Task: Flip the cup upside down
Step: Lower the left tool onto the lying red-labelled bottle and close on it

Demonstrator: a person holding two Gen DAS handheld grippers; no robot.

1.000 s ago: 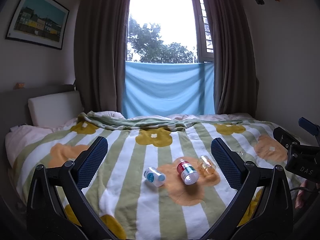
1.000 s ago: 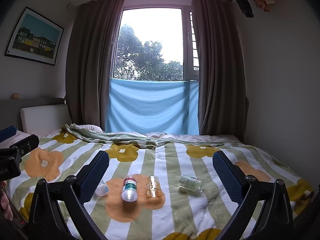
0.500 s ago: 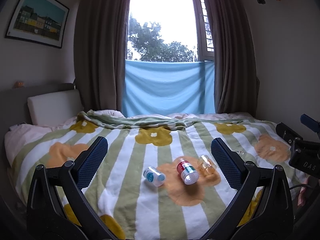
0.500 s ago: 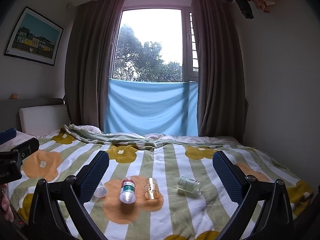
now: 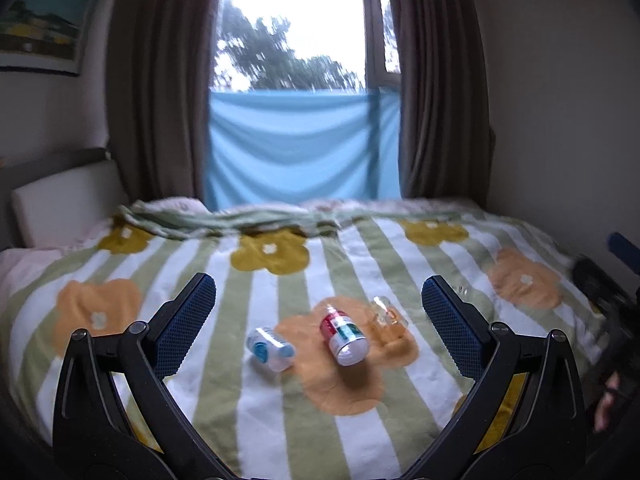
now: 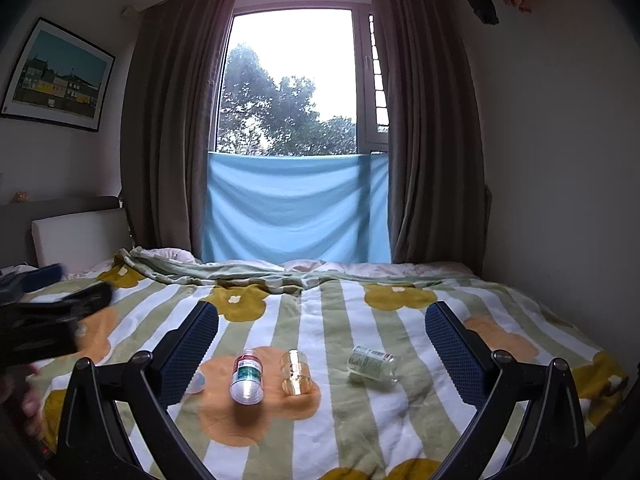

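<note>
Both grippers, the left gripper (image 5: 319,305) and right gripper (image 6: 322,330), hover wide open and empty above a flowered blanket (image 6: 360,432). Between their fingers the amber cup (image 6: 295,372) lies on its side, long axis running toward the window (image 6: 292,80), beside a red-labelled bottle (image 6: 246,377). The left view has dipped closer since a moment ago.

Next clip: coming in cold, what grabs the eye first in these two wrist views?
Four small containers lying on their sides on the flower-striped blanket stand out: a blue-labelled one, a red-and-green can, an amber cup and a clear green-labelled jar. Both claws, left and right, are open and apart from them, before a bright window.
</note>
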